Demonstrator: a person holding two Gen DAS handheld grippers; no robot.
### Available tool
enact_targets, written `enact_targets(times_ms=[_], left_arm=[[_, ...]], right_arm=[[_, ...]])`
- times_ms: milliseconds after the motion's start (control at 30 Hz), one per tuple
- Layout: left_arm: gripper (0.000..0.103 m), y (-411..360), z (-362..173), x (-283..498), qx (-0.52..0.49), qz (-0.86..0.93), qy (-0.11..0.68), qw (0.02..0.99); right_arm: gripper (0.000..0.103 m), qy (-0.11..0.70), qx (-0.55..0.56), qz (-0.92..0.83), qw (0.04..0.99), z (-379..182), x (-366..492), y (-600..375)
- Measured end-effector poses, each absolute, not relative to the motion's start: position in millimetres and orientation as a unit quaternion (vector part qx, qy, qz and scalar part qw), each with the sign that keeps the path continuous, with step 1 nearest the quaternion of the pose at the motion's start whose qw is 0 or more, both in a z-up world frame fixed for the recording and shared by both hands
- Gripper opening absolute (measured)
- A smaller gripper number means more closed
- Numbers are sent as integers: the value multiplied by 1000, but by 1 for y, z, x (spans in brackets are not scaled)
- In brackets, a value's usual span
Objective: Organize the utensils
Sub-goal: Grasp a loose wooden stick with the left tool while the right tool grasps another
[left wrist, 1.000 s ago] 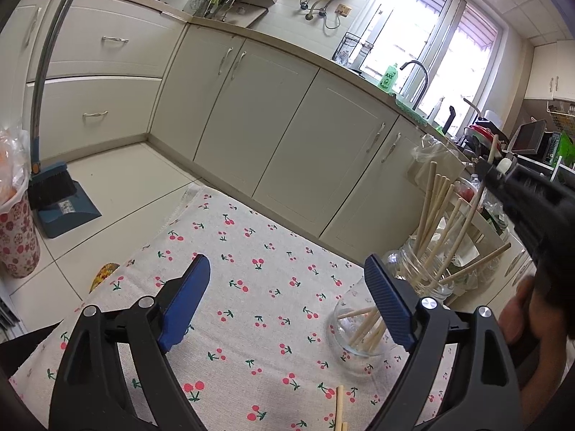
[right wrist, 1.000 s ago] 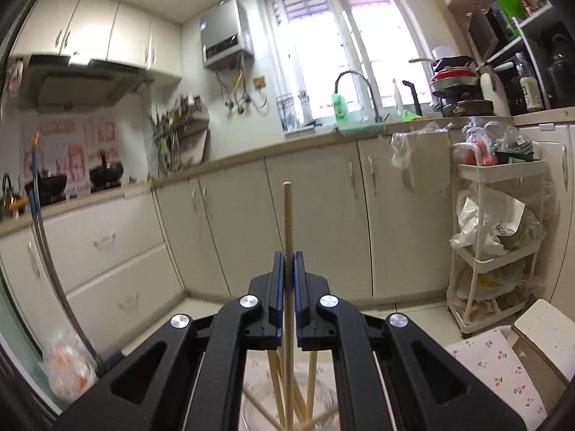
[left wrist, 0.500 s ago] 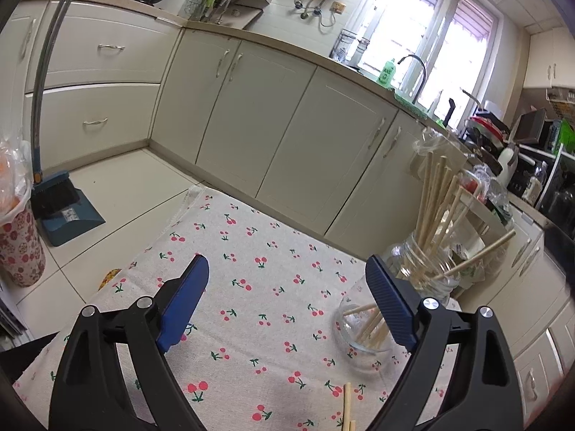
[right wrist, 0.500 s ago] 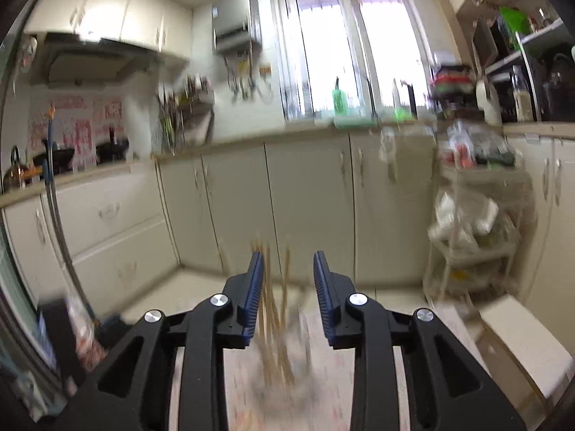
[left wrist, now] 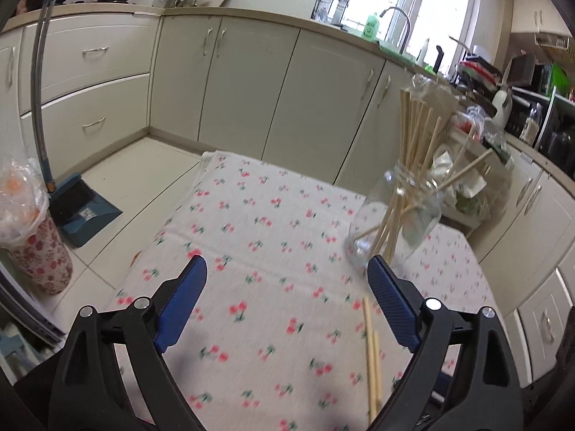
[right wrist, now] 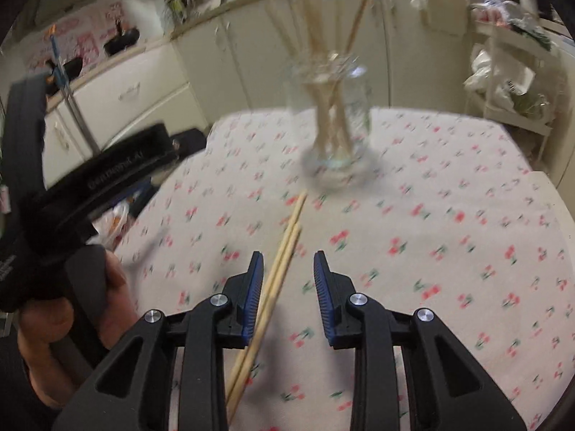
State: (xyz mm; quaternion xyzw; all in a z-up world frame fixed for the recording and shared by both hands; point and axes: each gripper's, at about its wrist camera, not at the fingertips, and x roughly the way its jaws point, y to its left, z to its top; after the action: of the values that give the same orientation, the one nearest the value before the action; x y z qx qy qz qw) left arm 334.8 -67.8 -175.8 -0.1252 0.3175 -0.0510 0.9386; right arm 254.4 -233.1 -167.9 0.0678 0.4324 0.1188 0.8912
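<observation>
Right tongs [right wrist: 287, 280]: mine, parted a little and empty, tilted down over the worktop; the pair of loose chopsticks runs up between the two blue pads without either pad pressing on it, so I read this as lining up a pick.
Left tongs [left wrist: 287, 298]: mine, spread wide, holding nothing, hovering low over the cloth just short of the jar; probably kept clear so the right has room to work.
Left hand [right wrist: 72, 309]: seen from the right camera, wrapped round the black handle of its tool, off to the side.
Loose chopsticks [right wrist: 284, 262]: two pale wooden sticks lying side by side and touching, flat on the cloth, tips aimed toward the jar and stopping just before its base.
Glass jar [left wrist: 395, 215]: clear, upright, on the far part of the worktop; the holder for the set.
Chopsticks in jar [left wrist: 417, 133]: a bundle standing on end, fanned out, one leaning far over the rim.
Cherry-print tablecloth [left wrist: 273, 222]: covers the worktop under everything.
Remaining, by my estimate: the two loose sticks.
</observation>
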Motion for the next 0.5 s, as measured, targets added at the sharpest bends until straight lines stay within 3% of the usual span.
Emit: enact_targets(times_ms=[500], left_arm=[[88, -71, -169, 310, -101, -59, 329, 937]], right_arm=[[29, 455, 51, 111, 882, -178, 219, -229]])
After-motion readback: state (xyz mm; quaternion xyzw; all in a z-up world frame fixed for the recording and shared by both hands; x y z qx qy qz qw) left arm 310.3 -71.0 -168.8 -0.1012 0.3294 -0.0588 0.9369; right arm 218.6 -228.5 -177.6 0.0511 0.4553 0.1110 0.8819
